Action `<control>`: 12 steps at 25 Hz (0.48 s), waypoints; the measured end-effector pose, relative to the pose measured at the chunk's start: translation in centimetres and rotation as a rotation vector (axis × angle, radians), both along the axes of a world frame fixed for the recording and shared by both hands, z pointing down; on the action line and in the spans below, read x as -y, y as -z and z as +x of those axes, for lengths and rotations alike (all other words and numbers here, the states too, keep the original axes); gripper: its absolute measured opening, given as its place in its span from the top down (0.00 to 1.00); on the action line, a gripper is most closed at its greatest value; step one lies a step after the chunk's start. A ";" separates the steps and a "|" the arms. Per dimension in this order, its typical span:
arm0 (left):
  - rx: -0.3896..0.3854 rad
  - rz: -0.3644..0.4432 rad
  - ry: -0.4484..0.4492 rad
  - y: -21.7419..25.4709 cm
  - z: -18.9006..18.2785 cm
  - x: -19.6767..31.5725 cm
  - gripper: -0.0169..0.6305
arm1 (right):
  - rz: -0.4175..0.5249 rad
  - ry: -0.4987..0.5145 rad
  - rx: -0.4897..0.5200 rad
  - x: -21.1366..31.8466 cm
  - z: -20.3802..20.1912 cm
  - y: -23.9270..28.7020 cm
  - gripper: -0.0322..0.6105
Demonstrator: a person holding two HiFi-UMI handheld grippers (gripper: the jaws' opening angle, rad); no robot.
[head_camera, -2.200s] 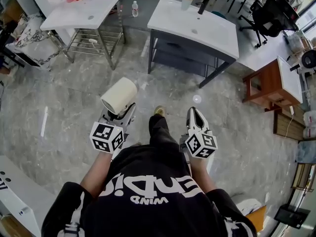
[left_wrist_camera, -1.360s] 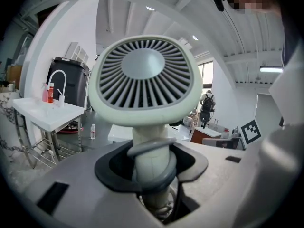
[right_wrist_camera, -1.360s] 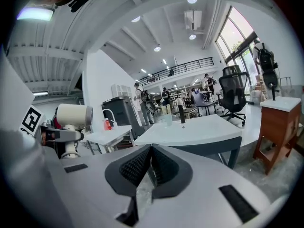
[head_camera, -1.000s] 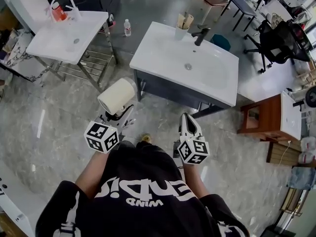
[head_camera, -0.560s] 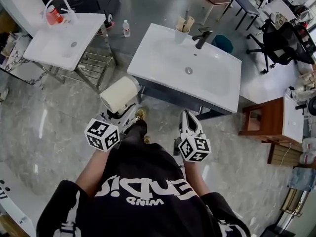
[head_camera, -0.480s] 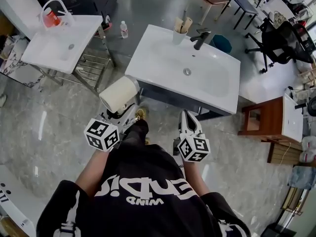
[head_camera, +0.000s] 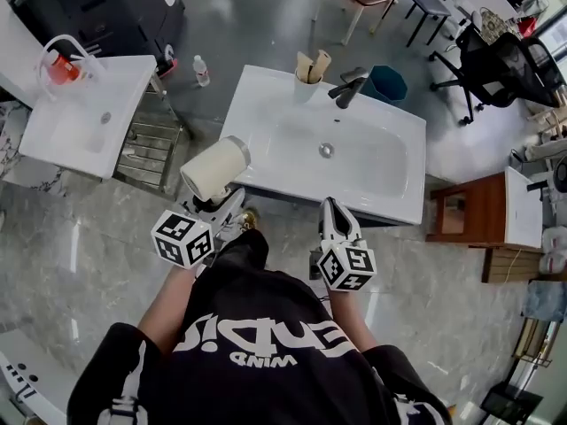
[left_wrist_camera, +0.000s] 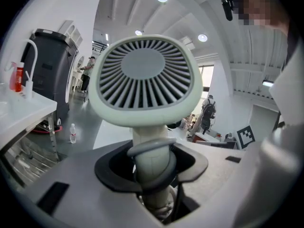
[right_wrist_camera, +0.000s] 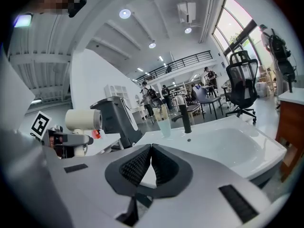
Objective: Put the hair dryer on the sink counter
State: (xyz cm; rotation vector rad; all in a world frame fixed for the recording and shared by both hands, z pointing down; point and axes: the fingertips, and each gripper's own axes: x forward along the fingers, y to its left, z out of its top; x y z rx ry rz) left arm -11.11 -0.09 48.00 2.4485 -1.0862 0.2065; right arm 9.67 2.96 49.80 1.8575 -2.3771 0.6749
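A: Hair dryer (head_camera: 215, 168)?
B: Centre-left of frame, handle clamped in left gripper (left_wrist_camera: 152, 165), at the sink counter's (head_camera: 257, 122) lower-left corner. Right gripper (right_wrist_camera: 151, 152) pinched closed, empty.
A: Advice?
B: Aim for the flat rim, not the basin. Lower it fully before releasing.

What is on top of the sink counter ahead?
On the sink counter, a cup holding items and a black faucet stand at the back edge; the basin looks bare. The held hair dryer covers the front left corner.

Left gripper (head_camera: 214, 209) jaws clamp hair dryer (head_camera: 215, 168); right gripper (head_camera: 331, 205) jaws seemingly together.
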 end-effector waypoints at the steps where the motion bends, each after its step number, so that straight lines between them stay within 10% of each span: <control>1: -0.003 -0.010 -0.009 -0.3 0.1 1.1 0.68 | -0.002 0.001 -0.002 0.9 -0.2 -0.1 0.91; 12: -0.019 -0.092 -0.112 -2.6 1.3 11.1 0.68 | -0.007 -0.049 -0.014 10.1 -0.5 -0.4 0.91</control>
